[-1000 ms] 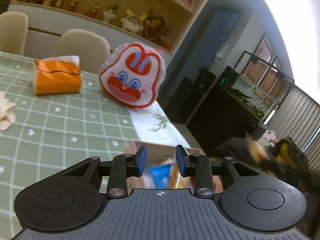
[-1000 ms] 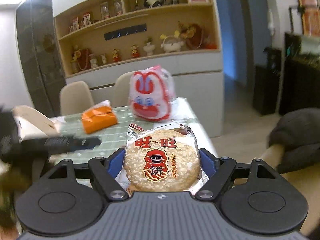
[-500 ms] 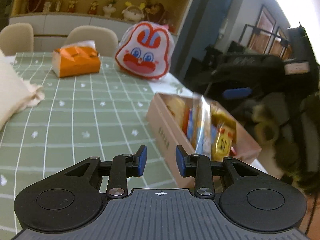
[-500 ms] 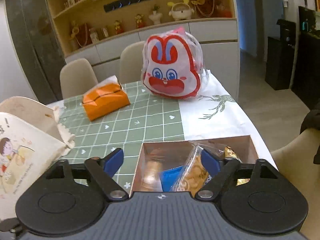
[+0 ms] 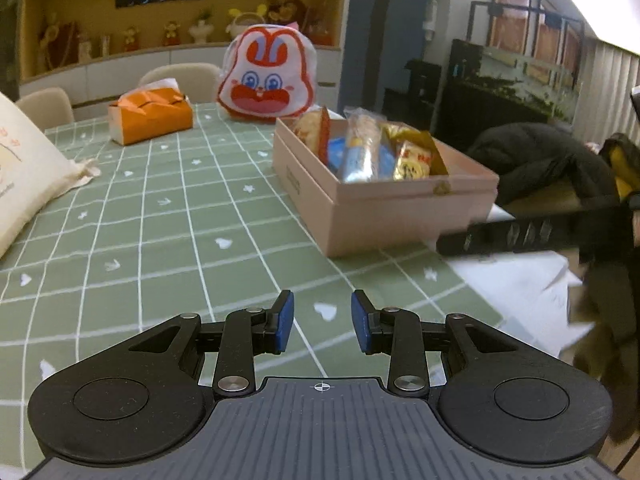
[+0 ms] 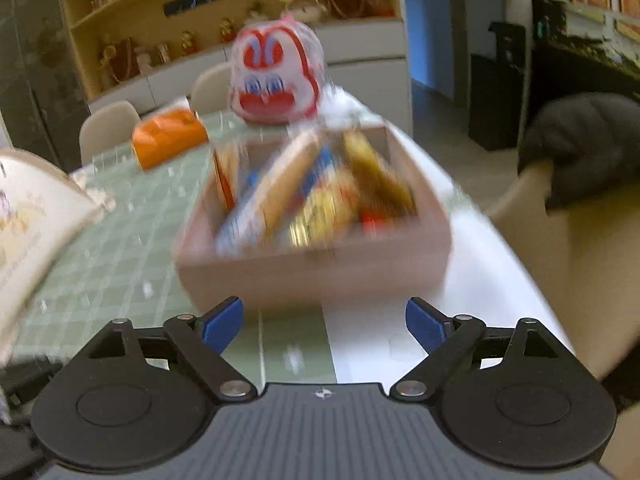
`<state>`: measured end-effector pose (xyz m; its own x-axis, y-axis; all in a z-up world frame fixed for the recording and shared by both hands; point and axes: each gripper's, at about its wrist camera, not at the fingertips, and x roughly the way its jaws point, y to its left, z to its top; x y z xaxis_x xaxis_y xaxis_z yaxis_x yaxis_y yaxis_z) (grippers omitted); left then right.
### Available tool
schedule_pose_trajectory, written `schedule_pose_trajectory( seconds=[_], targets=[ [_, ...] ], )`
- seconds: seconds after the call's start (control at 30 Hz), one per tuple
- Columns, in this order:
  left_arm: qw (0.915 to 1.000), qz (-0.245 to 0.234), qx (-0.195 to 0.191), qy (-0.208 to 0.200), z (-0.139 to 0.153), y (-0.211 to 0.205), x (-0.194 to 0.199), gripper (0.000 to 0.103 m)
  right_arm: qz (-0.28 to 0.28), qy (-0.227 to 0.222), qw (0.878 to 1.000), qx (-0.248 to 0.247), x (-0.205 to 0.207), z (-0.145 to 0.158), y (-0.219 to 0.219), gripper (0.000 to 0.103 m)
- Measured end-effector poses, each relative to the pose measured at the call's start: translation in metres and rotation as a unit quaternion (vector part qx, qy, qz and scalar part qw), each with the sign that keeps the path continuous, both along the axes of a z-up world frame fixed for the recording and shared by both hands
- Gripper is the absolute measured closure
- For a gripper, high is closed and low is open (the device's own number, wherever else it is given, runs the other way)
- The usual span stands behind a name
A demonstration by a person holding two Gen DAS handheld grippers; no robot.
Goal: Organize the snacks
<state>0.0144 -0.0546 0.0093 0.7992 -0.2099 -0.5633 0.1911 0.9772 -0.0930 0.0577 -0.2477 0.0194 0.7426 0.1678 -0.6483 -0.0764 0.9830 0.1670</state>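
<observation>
Between picks: our right gripper (image 6: 324, 322) hung empty before the snack box (image 5: 400, 208) on the counter (image 5: 168, 232), fingers just spread wide. Left gripper (image 5: 322, 322) also empty, fingers slightly apart. Next we'd need another loose snack; none in view.

Table (image 5: 168, 216) under a green grid-patterned cloth, white cloth along the right edge. Pink cardboard box (image 5: 384, 208) of packaged snacks near that edge. Orange tissue pack (image 5: 150, 116) and rabbit-face bag (image 5: 266, 76) toward the far edge, well apart from the box. Cream printed pouch (image 5: 28, 172) at the left edge.
</observation>
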Motion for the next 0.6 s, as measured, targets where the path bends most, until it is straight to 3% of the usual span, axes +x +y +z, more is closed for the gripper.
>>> schedule_pose_trajectory(
  seconds=[0.23,0.37,0.6],
  targets=[
    [0.9997,0.023,-0.001,0.012,-0.013,-0.012,0.006,0.068,0.006,-0.002,0.998,-0.055,-0.009,-0.027,0.014,0.014],
    [0.999,0.038,0.02,0.013,-0.013,-0.021,0.014,0.068,-0.011,0.013,0.998,-0.064,-0.003,-0.03,0.012,0.0],
    [0.9978,0.05,0.042,0.013,-0.014,-0.022,0.022,0.068,-0.013,-0.005,0.998,-0.061,-0.008,-0.034,0.008,0.0]
  ],
)
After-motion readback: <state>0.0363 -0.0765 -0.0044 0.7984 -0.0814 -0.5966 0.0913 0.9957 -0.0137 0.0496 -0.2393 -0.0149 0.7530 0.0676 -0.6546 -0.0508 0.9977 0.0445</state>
